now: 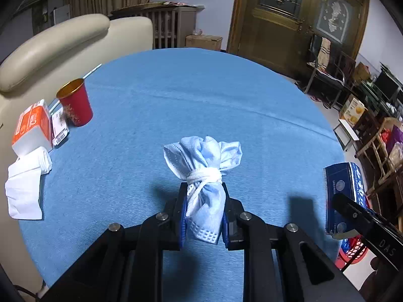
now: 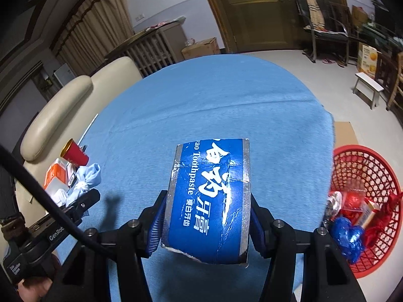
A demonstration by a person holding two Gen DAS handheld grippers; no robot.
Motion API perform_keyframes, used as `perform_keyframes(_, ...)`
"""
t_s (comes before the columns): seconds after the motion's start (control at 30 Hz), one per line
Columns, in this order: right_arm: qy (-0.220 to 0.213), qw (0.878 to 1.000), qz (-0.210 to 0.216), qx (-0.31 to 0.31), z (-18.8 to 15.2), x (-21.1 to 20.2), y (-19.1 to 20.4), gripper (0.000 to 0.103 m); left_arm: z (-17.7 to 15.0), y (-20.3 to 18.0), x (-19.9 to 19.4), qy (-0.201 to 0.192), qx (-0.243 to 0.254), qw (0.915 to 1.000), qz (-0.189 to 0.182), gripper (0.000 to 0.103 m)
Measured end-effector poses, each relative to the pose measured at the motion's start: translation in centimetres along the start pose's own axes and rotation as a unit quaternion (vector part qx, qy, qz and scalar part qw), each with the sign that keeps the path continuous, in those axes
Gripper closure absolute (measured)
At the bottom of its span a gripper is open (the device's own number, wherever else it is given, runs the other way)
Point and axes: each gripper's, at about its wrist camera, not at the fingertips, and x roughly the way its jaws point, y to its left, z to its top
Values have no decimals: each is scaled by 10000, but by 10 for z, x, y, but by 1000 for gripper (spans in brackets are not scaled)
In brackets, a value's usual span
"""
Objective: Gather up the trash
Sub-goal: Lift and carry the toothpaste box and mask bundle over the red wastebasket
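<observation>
we hold our left gripper (image 1: 205, 214) above the blue tablecloth (image 1: 201, 100), its jaws squeezed narrow on a knotted face mask (image 1: 205, 173), a pale blue bundle tied round the middle with its own white ear loops. the bundle stands up between the blue pads, its upper part fanning out above the knot. our right gripper (image 2: 206, 216) has its jaws set moderately wide and pressed on both sides of a blue toothpaste box (image 2: 209, 198), creased and torn at the near end, with white lettering along its face. both pieces of trash are lifted clear of the cloth. on the floor just beside the table's right edge sits a red mesh basket (image 2: 372, 166), already holding a crumpled blue wrapper (image 2: 346, 236), red wrappers and a small carton. at the far left of the table remain a red cup (image 1: 75, 105) lined in gold, an orange and white box (image 1: 32, 128), a white straw (image 1: 92, 71) and folded white tissue (image 1: 24, 186). a cream sofa (image 1: 50, 47) stands behind that side.
</observation>
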Motion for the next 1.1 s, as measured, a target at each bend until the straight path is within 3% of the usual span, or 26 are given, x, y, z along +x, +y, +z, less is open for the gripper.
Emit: perform_keyframes(1.1, -217, 9968, -391, 662, -11, -28, -80, 42, -11, -60, -5, 71, 732, 9970, -237, 80)
